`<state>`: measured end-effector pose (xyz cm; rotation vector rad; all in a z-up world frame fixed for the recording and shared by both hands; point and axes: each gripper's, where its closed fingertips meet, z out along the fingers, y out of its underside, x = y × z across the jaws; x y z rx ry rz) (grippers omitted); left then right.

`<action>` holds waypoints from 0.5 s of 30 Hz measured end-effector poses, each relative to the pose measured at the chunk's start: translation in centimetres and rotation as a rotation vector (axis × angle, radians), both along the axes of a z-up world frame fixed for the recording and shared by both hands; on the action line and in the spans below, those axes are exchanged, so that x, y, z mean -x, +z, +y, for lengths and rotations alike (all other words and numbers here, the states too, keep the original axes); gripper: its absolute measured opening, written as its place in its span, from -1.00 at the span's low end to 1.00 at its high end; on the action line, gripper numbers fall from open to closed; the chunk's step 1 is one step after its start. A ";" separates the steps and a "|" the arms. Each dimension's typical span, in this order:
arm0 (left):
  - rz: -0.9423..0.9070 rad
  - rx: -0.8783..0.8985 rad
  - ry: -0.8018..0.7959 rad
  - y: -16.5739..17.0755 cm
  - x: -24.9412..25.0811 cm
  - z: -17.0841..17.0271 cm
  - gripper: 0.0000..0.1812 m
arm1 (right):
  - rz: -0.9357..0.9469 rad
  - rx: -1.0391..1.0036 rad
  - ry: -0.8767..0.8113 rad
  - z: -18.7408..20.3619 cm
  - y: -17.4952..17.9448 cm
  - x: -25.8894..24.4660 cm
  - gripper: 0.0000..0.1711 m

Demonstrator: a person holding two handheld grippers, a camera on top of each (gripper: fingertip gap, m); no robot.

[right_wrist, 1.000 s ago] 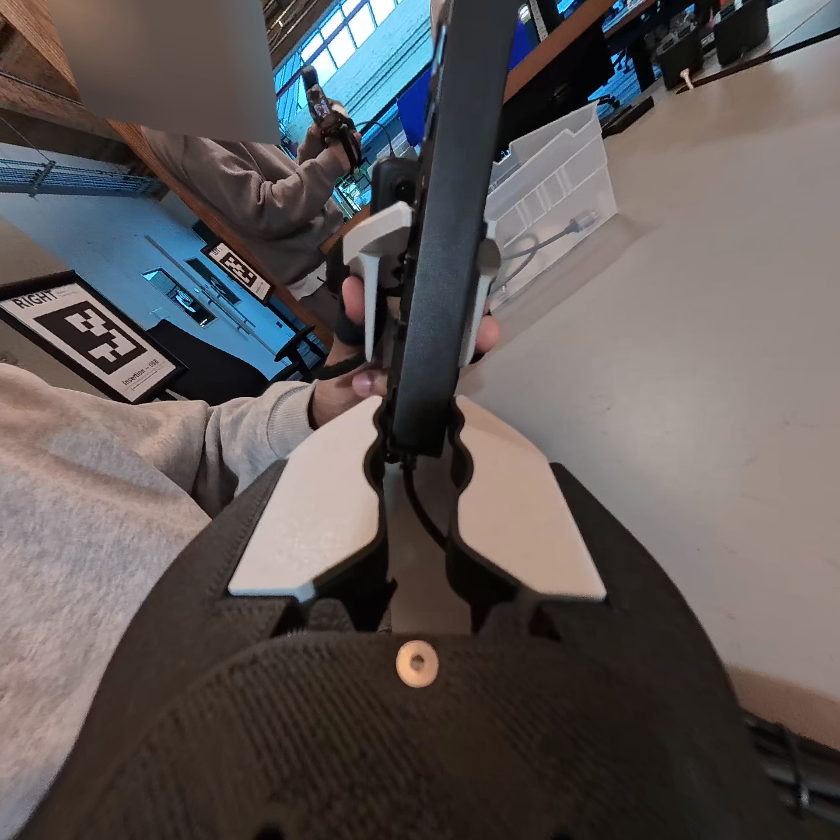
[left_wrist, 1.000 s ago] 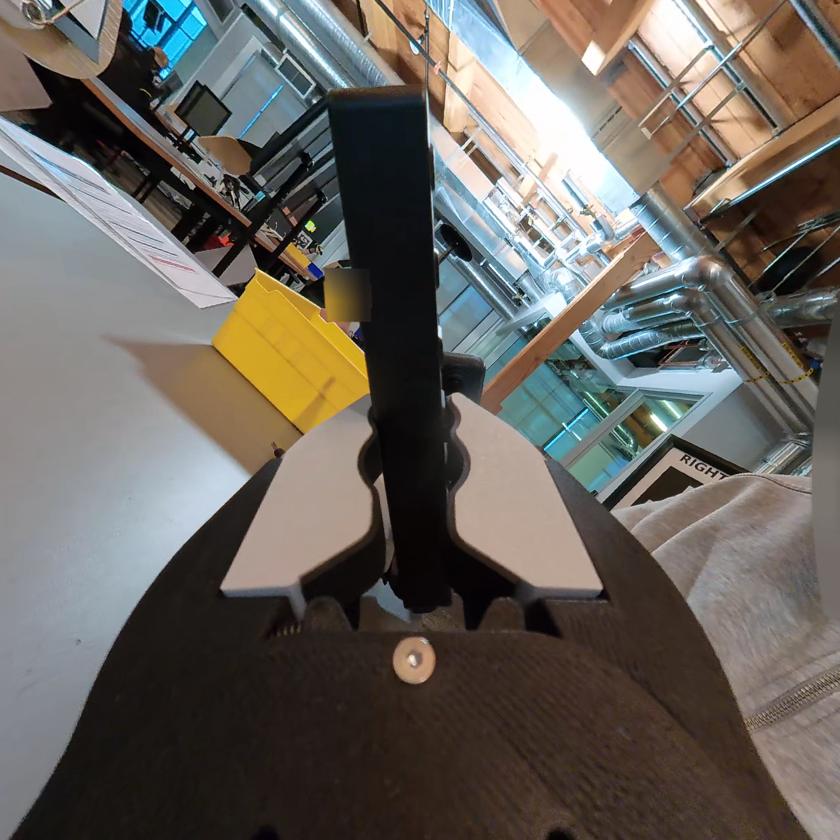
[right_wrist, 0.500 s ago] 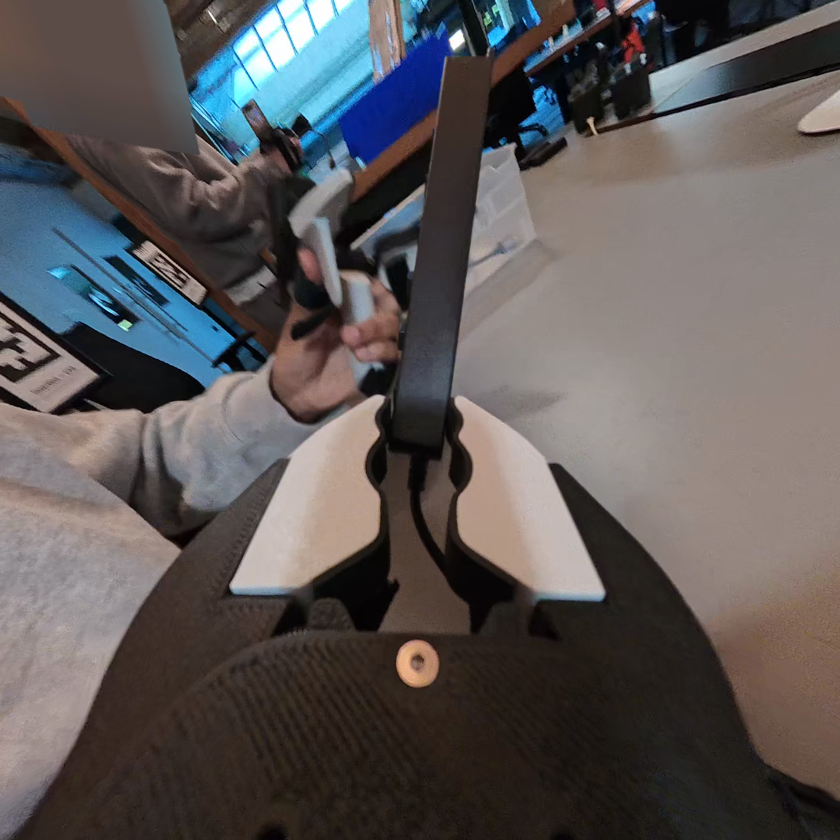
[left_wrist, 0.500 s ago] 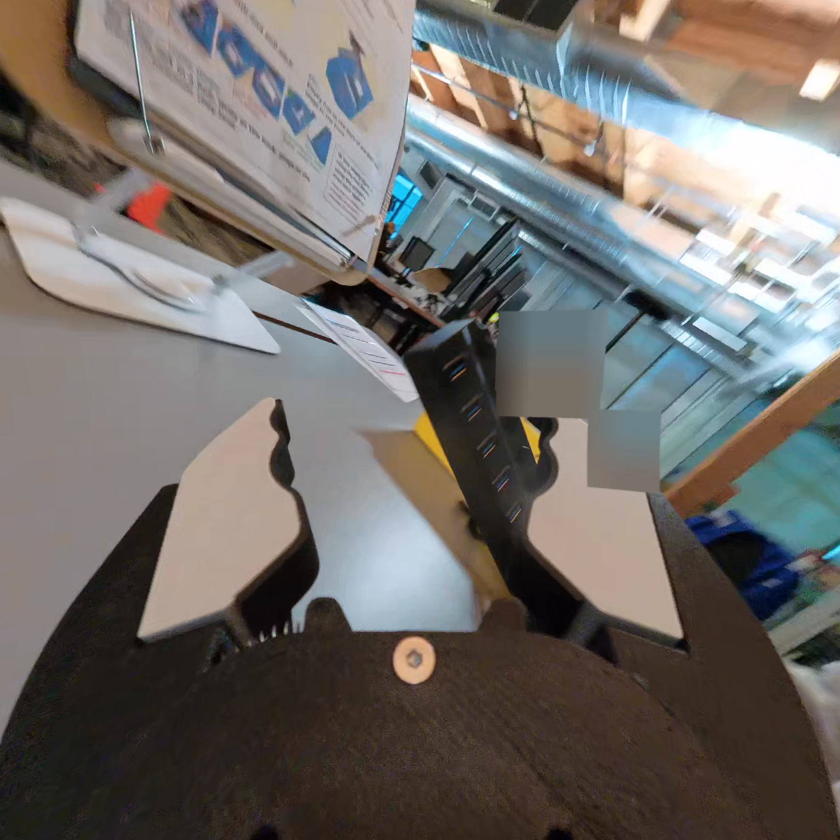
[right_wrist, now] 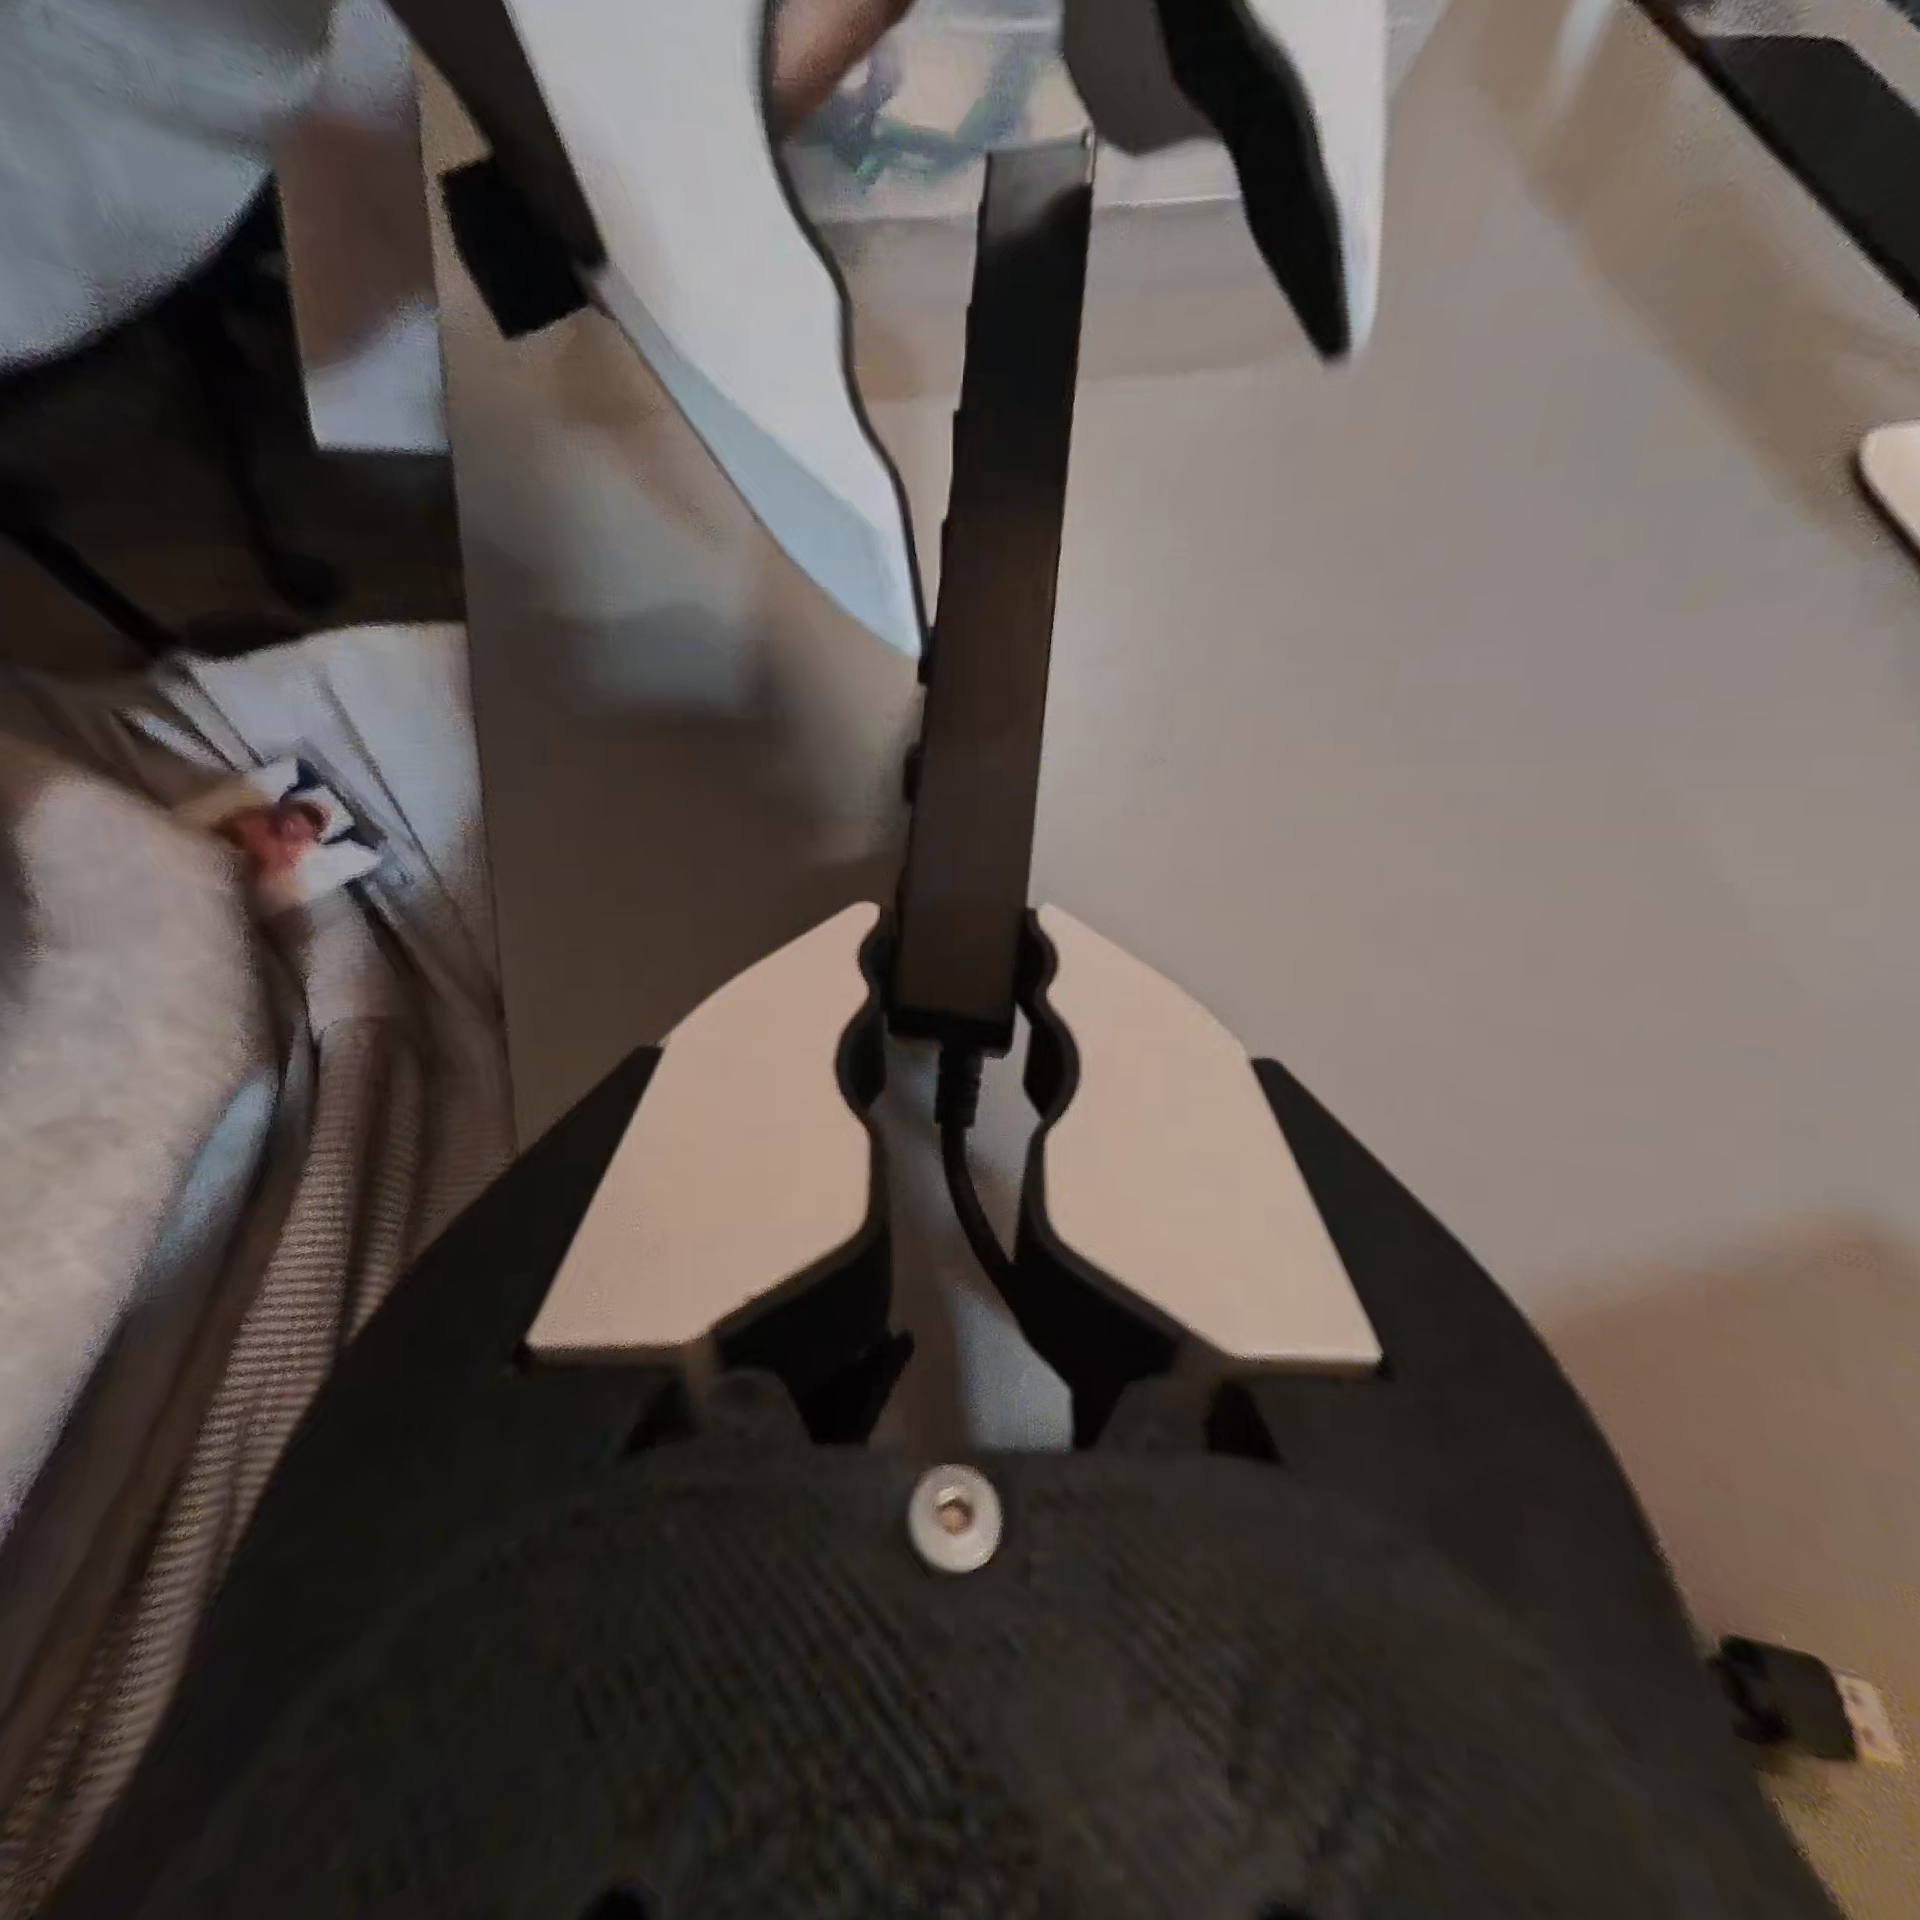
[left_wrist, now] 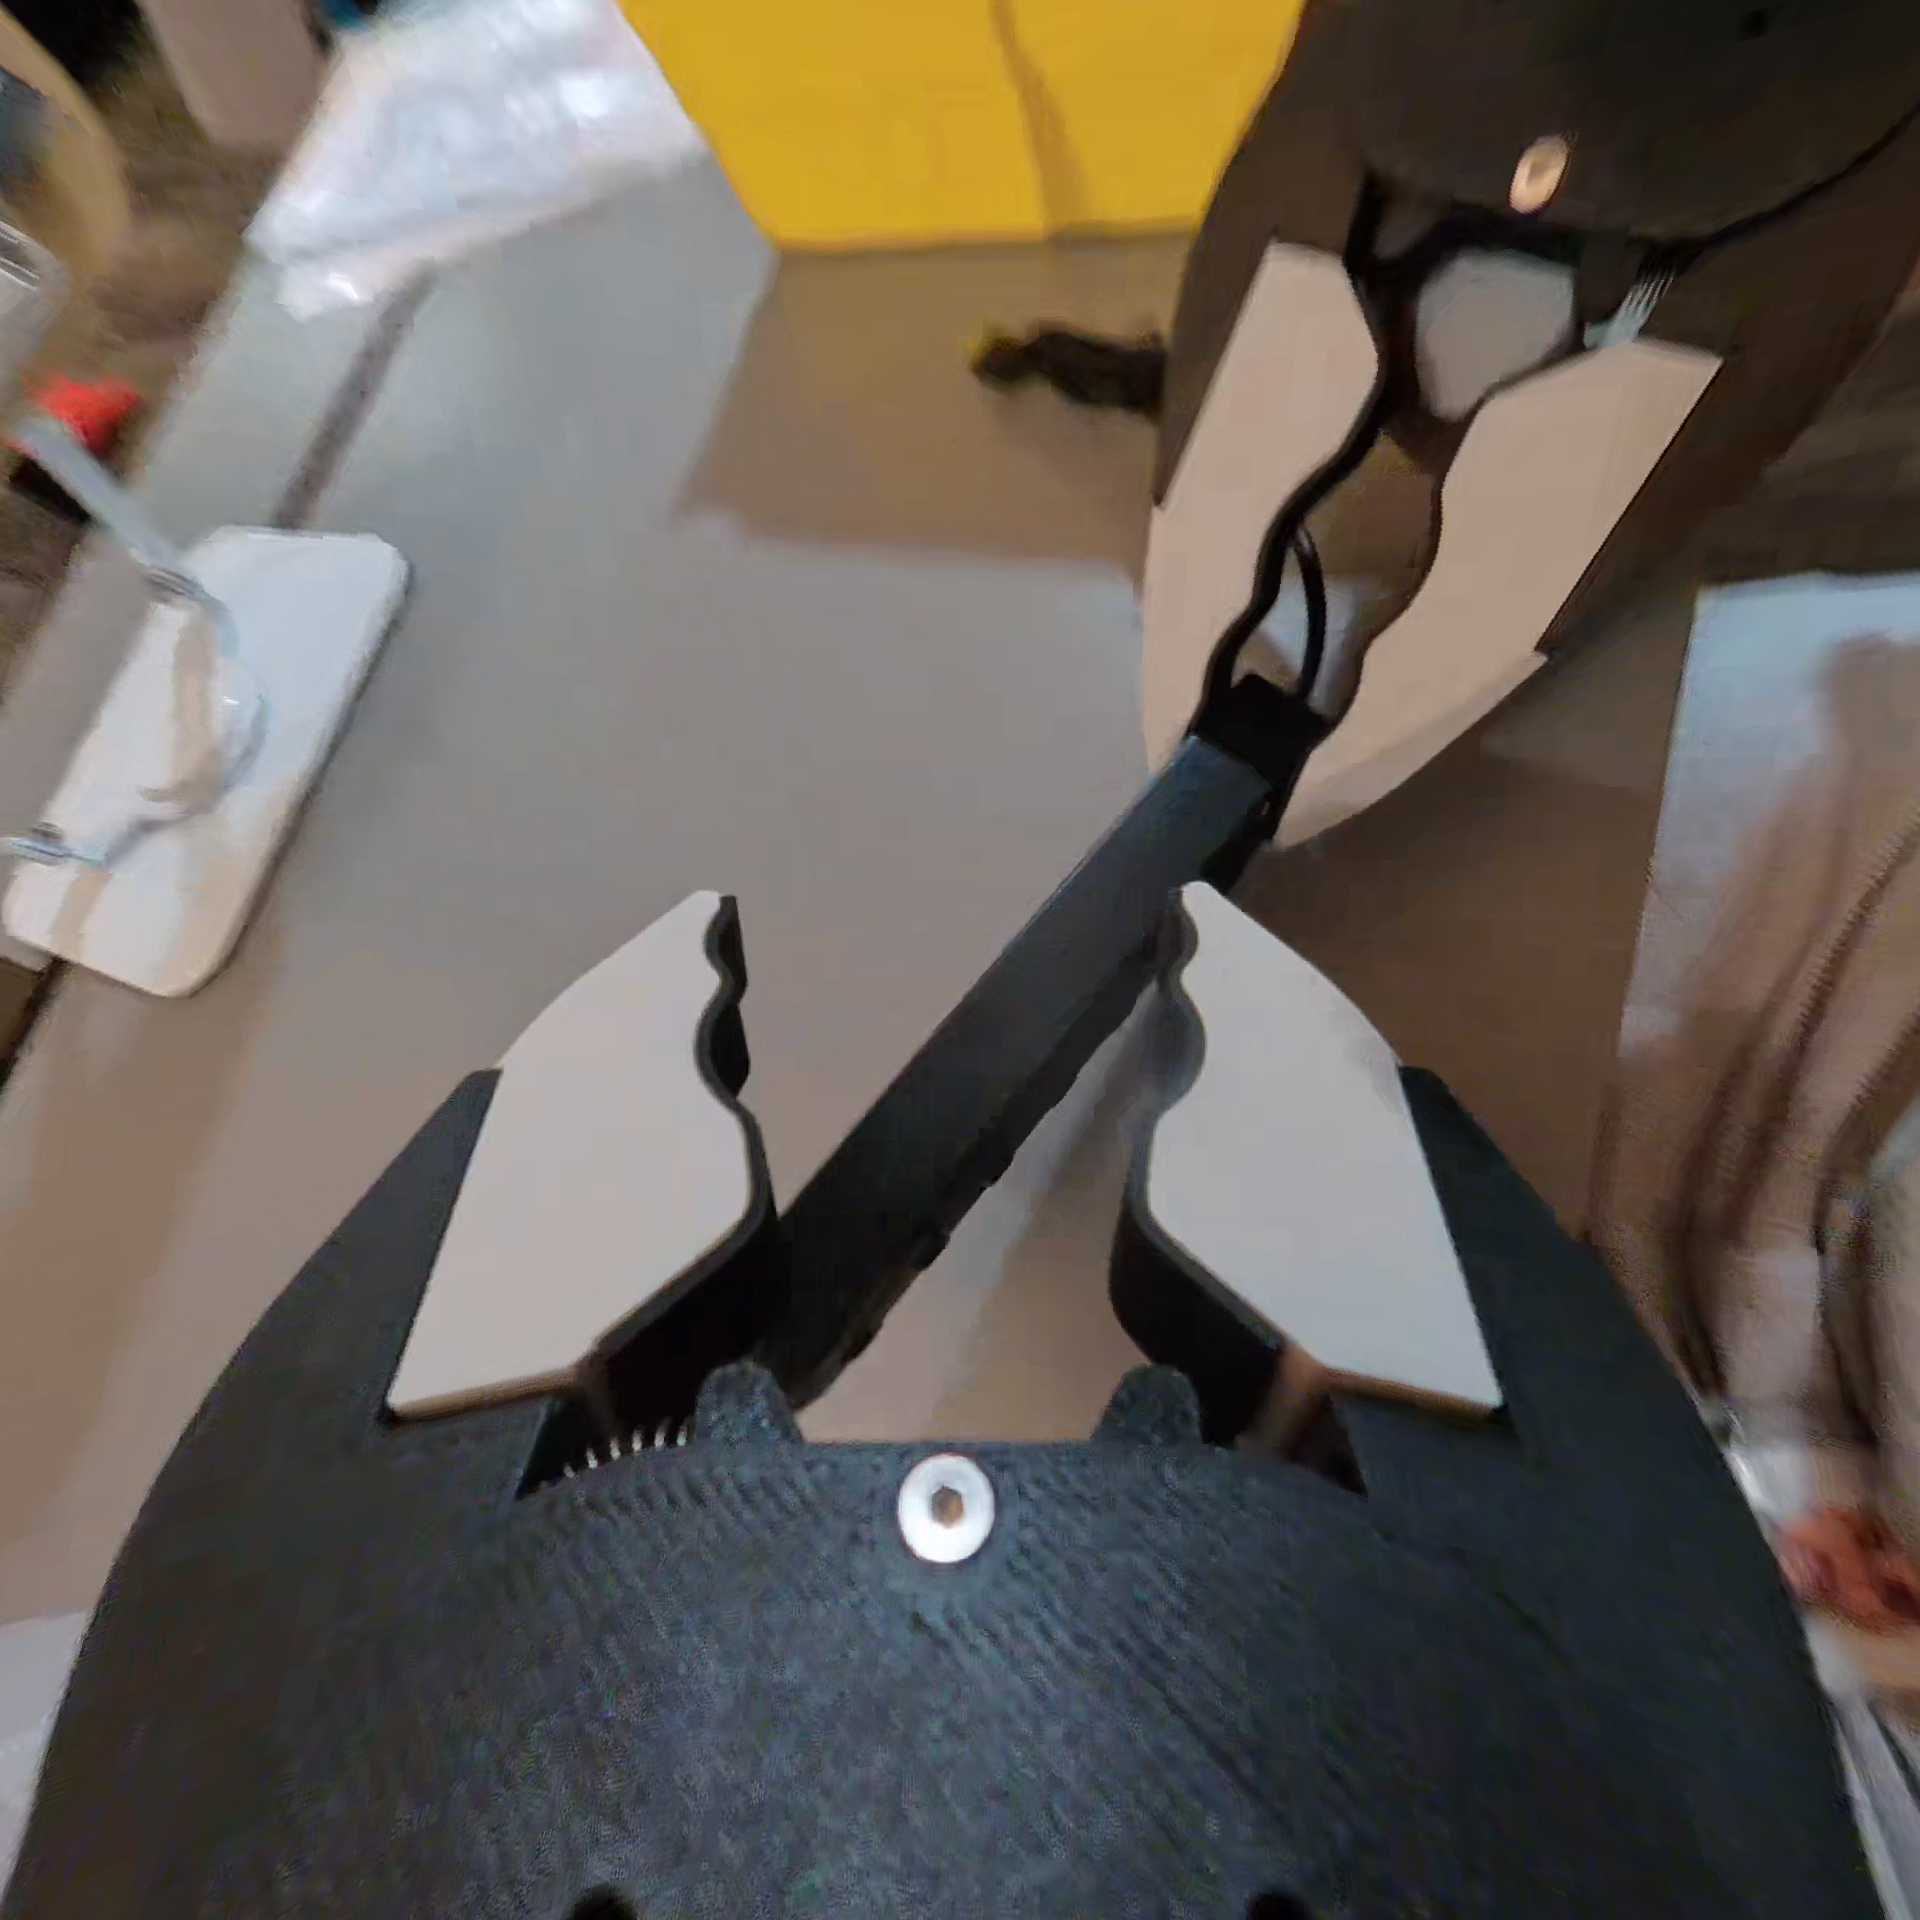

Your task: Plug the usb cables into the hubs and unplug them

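Observation:
A long black USB hub hangs in the air over the grey table. My right gripper is shut on its cable end, and the hub stands out straight ahead of it. The hub's black cable runs back between the right fingers. My left gripper is open, and the hub lies slantwise between its fingers, against the right one. The right gripper shows at the upper right of the left wrist view. The left gripper shows open around the hub's far end in the right wrist view.
A yellow bin stands at the far side, with a small black object on the table before it. A white stand base sits at the left. A clear bin lies beyond the hub. A person's grey sweater is at the left.
My left gripper was shut on the hub a second ago and has opened. Both views have swung down toward the table. My right gripper has kept its hold on the hub's cable end.

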<state>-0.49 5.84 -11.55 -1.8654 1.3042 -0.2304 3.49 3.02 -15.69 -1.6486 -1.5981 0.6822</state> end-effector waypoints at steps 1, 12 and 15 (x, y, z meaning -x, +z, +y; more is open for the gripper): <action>0.070 0.062 -0.017 -1.4 0.0 -0.6 -0.13 | -0.019 -0.026 0.024 -0.5 -0.2 0.2 -0.73; 0.287 0.309 -0.089 -6.9 -0.1 -3.4 -0.63 | 0.162 -0.402 0.025 0.0 3.8 0.3 -0.57; 0.027 0.427 -0.100 -5.4 -1.1 -3.5 -0.67 | 0.284 -0.612 -0.137 2.1 7.3 -0.5 -0.38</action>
